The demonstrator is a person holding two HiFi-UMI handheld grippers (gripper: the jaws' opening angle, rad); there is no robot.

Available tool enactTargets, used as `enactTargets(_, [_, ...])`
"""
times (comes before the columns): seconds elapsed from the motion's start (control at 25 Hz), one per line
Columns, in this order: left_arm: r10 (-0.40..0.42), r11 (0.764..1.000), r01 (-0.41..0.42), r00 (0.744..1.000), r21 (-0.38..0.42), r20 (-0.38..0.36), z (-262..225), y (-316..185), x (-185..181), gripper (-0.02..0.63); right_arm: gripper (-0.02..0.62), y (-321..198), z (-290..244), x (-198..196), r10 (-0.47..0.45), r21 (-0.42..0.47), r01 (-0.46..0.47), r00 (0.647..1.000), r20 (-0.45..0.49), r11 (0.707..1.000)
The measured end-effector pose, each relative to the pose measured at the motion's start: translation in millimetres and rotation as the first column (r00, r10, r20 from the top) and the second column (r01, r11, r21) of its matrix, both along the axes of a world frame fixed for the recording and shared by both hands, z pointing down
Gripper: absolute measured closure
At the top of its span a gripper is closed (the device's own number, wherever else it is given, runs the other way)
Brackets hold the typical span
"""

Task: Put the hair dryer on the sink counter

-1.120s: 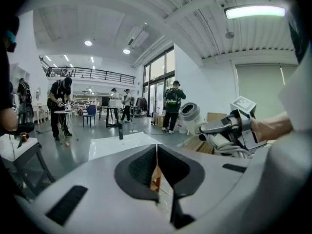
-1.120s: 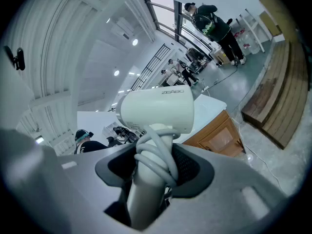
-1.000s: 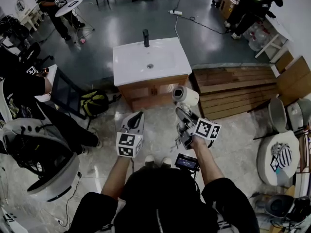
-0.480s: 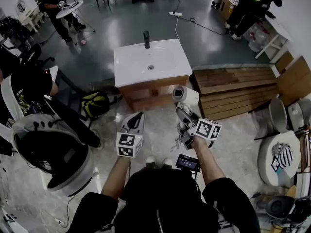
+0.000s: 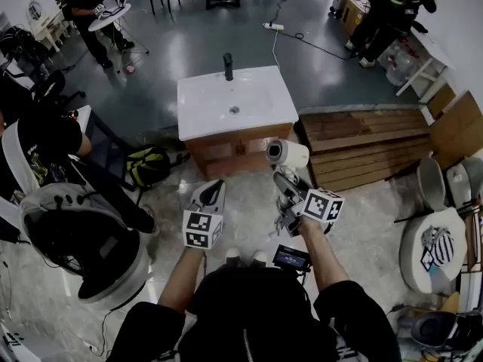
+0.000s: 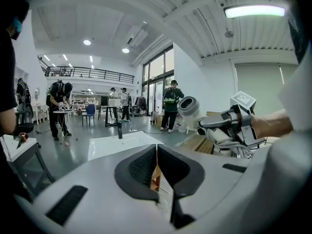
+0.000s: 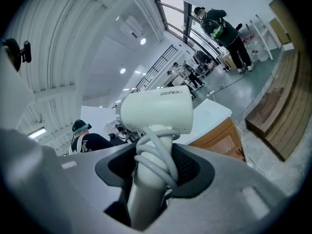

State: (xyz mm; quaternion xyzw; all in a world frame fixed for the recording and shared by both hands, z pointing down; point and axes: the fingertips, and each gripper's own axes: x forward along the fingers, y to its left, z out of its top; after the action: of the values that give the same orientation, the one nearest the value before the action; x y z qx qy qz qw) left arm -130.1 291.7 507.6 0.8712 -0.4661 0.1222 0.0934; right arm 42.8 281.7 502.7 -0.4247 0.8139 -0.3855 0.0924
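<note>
The white hair dryer (image 5: 287,154) stands up in the air in front of the sink counter (image 5: 253,115), its barrel pointing left. My right gripper (image 5: 290,189) is shut on its handle; in the right gripper view the handle, with the grey cord wound round it, fills the gap between the jaws below the dryer's head (image 7: 156,112). The counter (image 7: 214,112) is a white top with a basin and a black faucet (image 5: 228,60) on a wooden cabinet. My left gripper (image 5: 212,192) hangs beside the right one, shut and empty, its pads (image 6: 146,164) meeting.
Stacked wooden planks (image 5: 362,138) lie right of the cabinet. A dark backpack (image 5: 148,163) sits on the floor to its left. A person in black stands close at my left beside a white rounded shell (image 5: 79,236). Other people work at the back.
The sink counter has come slightly nearer in the head view. The person and white shell at left have shifted. The dryer stays in my right gripper.
</note>
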Motion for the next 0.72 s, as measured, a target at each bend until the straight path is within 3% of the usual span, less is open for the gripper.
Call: enactTargets(0.72, [0.002,1.0,-0.002,1.0,0.002,-0.003,-0.6,-4.0,1.1,0.591,0.387,-5.3,-3.7,2.4,0.002,0.016,-0.002,1.0,-0.03,1.0])
